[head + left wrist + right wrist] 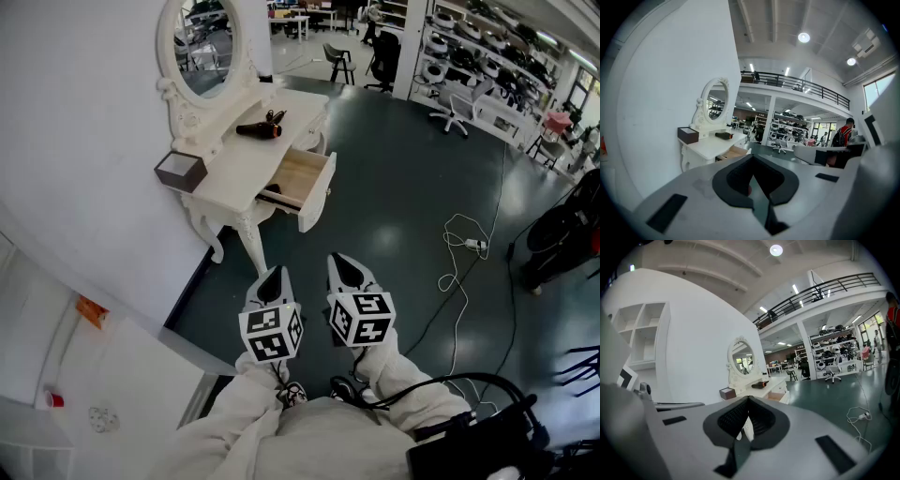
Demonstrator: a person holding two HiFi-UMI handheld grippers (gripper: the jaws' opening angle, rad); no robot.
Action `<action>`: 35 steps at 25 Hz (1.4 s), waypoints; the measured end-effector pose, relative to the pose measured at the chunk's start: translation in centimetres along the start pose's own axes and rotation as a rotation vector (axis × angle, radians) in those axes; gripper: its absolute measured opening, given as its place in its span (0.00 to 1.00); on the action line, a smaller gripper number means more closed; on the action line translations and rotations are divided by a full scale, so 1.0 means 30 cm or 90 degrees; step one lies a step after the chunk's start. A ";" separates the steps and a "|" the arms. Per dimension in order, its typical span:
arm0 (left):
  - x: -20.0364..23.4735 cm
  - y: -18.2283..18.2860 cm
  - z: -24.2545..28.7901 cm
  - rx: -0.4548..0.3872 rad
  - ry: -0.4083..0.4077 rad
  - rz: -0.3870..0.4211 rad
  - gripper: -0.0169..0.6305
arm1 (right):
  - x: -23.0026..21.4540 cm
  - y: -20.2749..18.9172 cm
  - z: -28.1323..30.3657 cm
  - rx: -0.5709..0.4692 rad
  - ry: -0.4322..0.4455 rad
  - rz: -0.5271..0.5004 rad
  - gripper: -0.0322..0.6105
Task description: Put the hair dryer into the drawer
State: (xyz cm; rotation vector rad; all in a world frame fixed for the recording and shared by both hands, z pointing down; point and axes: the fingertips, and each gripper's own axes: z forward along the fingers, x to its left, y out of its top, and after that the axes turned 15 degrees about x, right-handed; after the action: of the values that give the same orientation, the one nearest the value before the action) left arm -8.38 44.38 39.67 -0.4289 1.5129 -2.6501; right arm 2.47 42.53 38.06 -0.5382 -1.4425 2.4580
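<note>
A black hair dryer [261, 128] with an orange band lies on top of the white dressing table [225, 173], below its oval mirror [208, 42]. The table's drawer [302, 178] is pulled out and its wooden bottom shows bare. Both grippers hang over the dark floor, well short of the table, and point toward it. My left gripper [274, 272] is shut and holds nothing; my right gripper [345, 261] is shut and empty beside it. The left gripper view shows its jaws [752, 158] together, with the hair dryer [723, 135] far ahead. In the right gripper view the jaws [748, 399] also meet, below the distant hair dryer [759, 385].
A dark box [180, 172] sits on the table's near left corner. A white cable with a power strip [473, 245] lies on the floor to the right. Office chairs [452, 111] and shelves stand at the back. A white wall runs along the left. A person in red [844, 136] stands far right.
</note>
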 end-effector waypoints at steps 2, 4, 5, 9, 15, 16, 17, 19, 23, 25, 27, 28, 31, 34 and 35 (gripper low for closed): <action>0.015 0.013 0.000 -0.006 0.005 0.000 0.03 | 0.000 0.006 0.006 -0.002 -0.003 0.001 0.14; 0.029 0.024 0.001 -0.009 0.007 -0.001 0.03 | 0.002 0.011 0.013 -0.003 -0.005 0.002 0.14; 0.037 0.027 0.003 -0.009 0.007 -0.001 0.03 | 0.004 0.013 0.018 -0.003 -0.006 0.002 0.14; 0.062 0.039 0.006 -0.007 0.002 0.000 0.03 | 0.027 0.018 0.037 0.000 -0.009 0.002 0.14; 0.095 0.054 0.007 -0.008 -0.007 0.010 0.03 | 0.052 0.027 0.050 -0.015 -0.010 0.020 0.14; 0.099 0.056 0.009 -0.009 -0.010 0.010 0.03 | 0.051 0.026 0.053 -0.015 -0.014 0.023 0.15; 0.102 0.057 0.012 -0.009 -0.015 0.012 0.03 | 0.050 0.025 0.056 -0.015 -0.019 0.024 0.15; 0.107 0.054 0.021 -0.007 -0.024 0.017 0.03 | 0.044 0.021 0.060 -0.015 -0.031 0.030 0.14; 0.107 0.034 0.044 0.008 -0.040 0.023 0.03 | 0.017 -0.002 0.066 -0.008 -0.052 0.051 0.15; 0.102 0.027 0.059 0.015 -0.046 0.022 0.03 | -0.008 -0.010 0.068 -0.002 -0.063 0.059 0.14; 0.100 0.025 0.081 0.020 -0.049 0.024 0.03 | -0.033 -0.013 0.073 0.002 -0.071 0.062 0.15; 0.100 0.025 0.096 0.023 -0.050 0.023 0.03 | -0.045 -0.013 0.078 0.003 -0.074 0.063 0.14; 0.085 0.031 0.144 0.039 -0.060 0.017 0.03 | -0.086 -0.004 0.094 0.006 -0.078 0.072 0.15; 0.052 0.054 0.194 0.044 -0.063 0.020 0.03 | -0.137 0.013 0.126 0.013 -0.072 0.091 0.14; 0.047 0.062 0.220 0.045 -0.061 0.022 0.03 | -0.155 0.020 0.148 0.015 -0.070 0.091 0.14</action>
State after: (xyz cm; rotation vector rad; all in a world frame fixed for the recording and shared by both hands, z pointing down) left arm -8.11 37.64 41.54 -0.5115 1.3818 -2.6073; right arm 4.76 36.96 40.38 -0.5261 -1.4608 2.6498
